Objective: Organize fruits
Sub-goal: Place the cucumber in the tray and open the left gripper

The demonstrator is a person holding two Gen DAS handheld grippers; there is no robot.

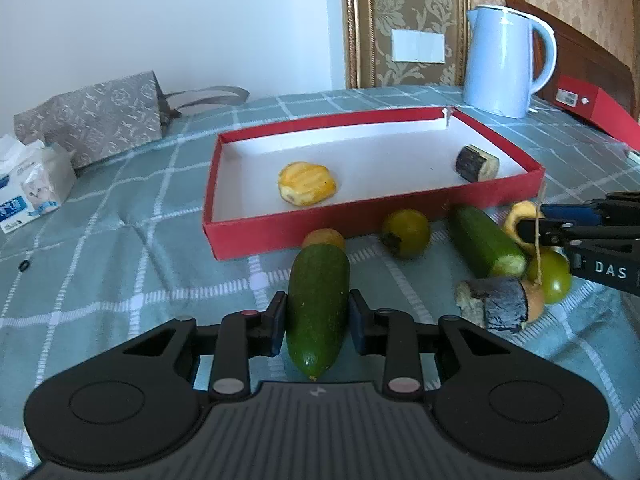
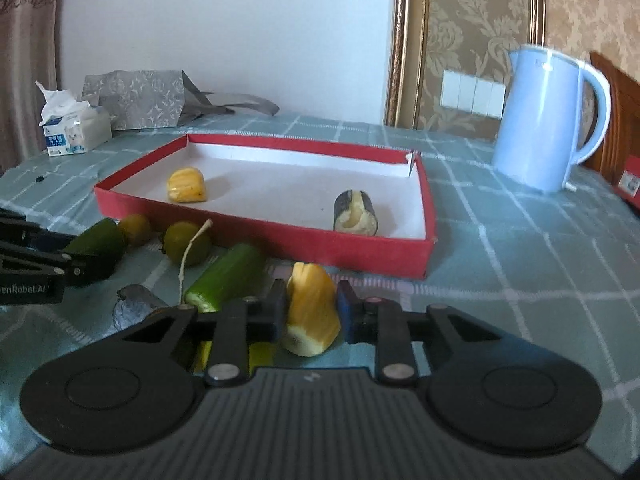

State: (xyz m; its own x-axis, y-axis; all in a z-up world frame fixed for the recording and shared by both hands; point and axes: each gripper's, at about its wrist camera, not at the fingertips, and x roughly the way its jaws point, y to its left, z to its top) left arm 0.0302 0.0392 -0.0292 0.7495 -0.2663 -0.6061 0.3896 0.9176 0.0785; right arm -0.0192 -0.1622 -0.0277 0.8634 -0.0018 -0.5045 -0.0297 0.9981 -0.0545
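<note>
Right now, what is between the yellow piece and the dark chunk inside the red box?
Nothing. Both views show bare white floor of the box between the yellow piece and the dark chunk.

Two pieces in tray (image 1: 256,236), loose fruit before it, kettle (image 1: 500,60) seemingly behind

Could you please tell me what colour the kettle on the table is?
The kettle is pale blue, sharpest in the left wrist view.
</note>
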